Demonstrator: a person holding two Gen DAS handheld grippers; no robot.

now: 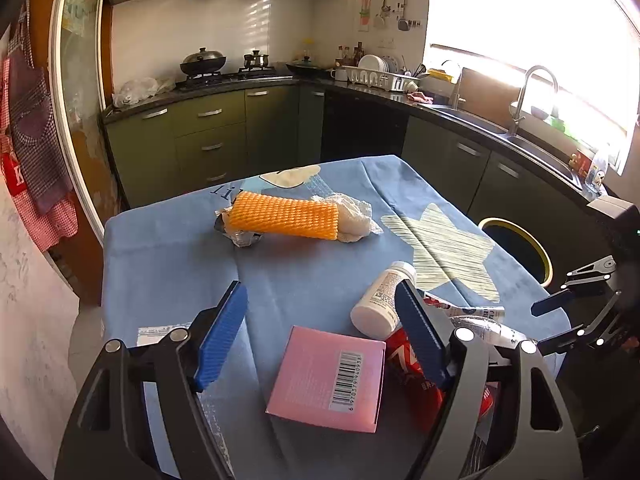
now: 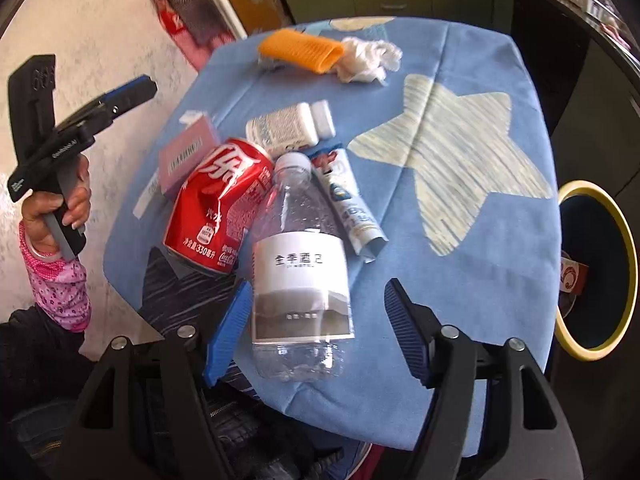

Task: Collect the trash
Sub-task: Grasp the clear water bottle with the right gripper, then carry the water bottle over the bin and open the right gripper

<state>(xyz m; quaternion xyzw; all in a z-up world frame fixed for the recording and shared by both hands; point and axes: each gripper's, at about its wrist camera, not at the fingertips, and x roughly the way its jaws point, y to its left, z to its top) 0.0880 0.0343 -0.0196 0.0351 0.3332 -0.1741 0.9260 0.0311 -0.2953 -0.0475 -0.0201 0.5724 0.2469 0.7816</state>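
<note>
Bin (image 2: 596, 268) beside table holds wrapper; left gripper (image 1: 320, 332), right gripper (image 2: 316, 328) both wide open, empty.

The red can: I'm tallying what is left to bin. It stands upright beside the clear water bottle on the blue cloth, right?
Not upright. The right wrist view shows the red can lying dented on its side, beside the clear water bottle on the blue cloth.

On the red can (image 2: 216, 208) you can read "330", small "Coca-Cola" script near its lower edge, and large white Chinese characters along its side. The clear bottle (image 2: 300, 264) wears a white label printed 全季酒店. The pink box (image 1: 332, 380) shows a barcode — the digits under it run roughly 6970379920938. On the tablecloth (image 1: 168, 248) only the letters "li" peek out.
</note>
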